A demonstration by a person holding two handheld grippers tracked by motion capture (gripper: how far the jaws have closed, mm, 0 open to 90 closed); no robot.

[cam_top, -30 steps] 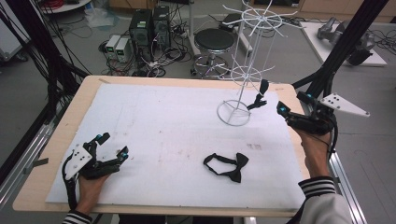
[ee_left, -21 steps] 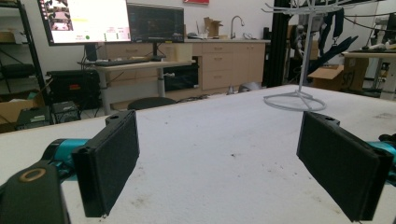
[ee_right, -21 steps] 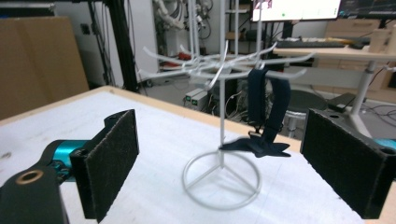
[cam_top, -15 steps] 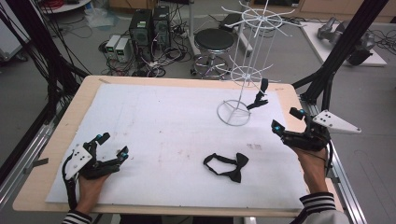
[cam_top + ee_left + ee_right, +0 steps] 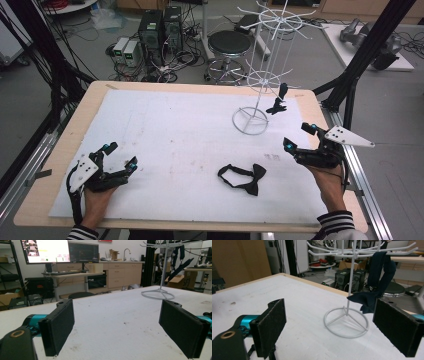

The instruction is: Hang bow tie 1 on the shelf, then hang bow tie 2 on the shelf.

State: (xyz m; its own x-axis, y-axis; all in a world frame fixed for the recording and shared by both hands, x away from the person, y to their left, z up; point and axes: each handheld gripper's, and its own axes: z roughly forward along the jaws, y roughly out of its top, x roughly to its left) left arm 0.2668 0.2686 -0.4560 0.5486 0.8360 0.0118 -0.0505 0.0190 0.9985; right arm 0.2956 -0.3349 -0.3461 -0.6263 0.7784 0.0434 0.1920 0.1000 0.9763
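From above, we see a black bow tie (image 5: 243,178) lying flat on the white sheet, between our wide-open, empty left gripper (image 5: 119,155) and right gripper (image 5: 299,136). Another bow tie (image 5: 278,100) hangs on the white wire rack (image 5: 262,80). In the right gripper view, our jaws gape apart, framing that rack (image 5: 348,302). The left gripper view shows jaws equally spread.

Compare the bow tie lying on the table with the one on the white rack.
The bow tie on the table lies flat on the white cover, its strap spread in a loop; the bow tie on the rack hangs from an arm of the white rack, strap above, bow dangling below. The first lies between both grippers; the second hangs past the right gripper. Both are dark, and neither is gripped.
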